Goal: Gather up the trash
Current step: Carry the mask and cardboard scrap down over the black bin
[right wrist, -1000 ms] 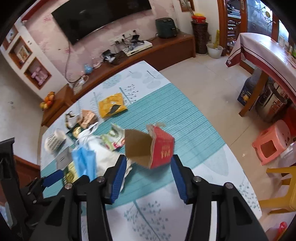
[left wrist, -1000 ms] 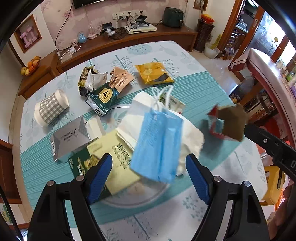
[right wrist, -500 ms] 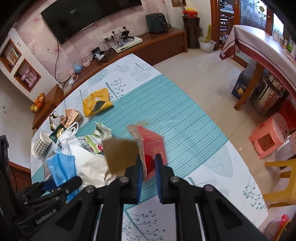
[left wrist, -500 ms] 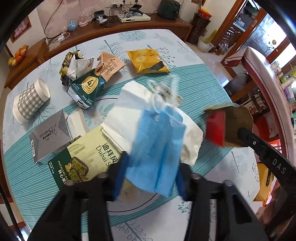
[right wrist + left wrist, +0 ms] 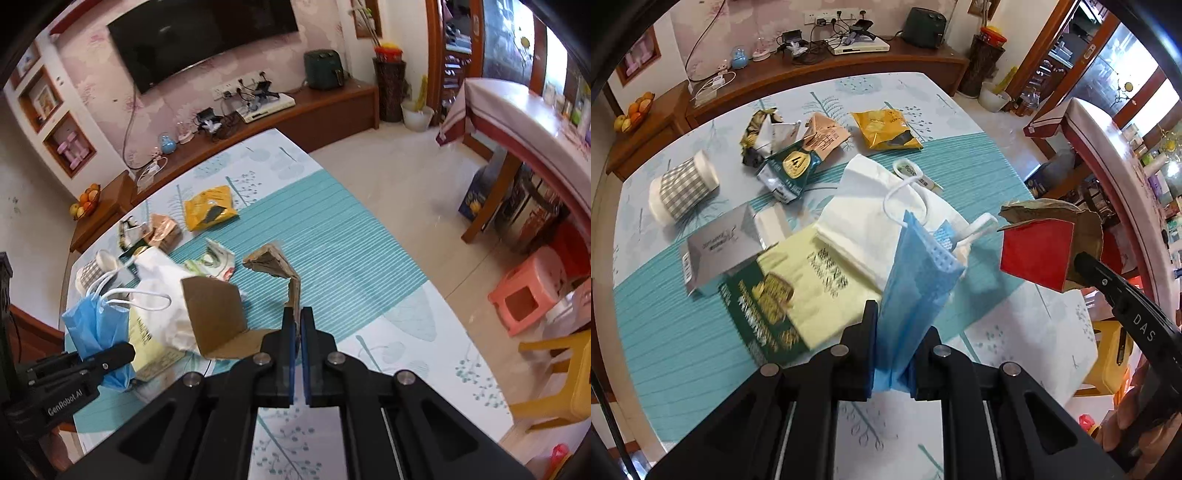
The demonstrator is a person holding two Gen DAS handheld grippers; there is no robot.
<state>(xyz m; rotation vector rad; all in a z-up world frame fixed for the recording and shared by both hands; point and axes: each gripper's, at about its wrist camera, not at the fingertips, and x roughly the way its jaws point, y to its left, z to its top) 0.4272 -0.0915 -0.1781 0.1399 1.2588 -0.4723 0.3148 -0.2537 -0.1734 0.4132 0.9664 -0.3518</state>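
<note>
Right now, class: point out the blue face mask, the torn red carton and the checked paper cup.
blue face mask (image 5: 916, 280), left wrist view, pleated body.
torn red carton (image 5: 1036, 254), left wrist view, red face.
checked paper cup (image 5: 681, 190), left wrist view, checked sleeve.

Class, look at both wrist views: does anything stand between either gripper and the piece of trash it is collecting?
Nothing does. The left gripper is shut on the blue face mask, and the right gripper is shut on the torn red carton.
</note>
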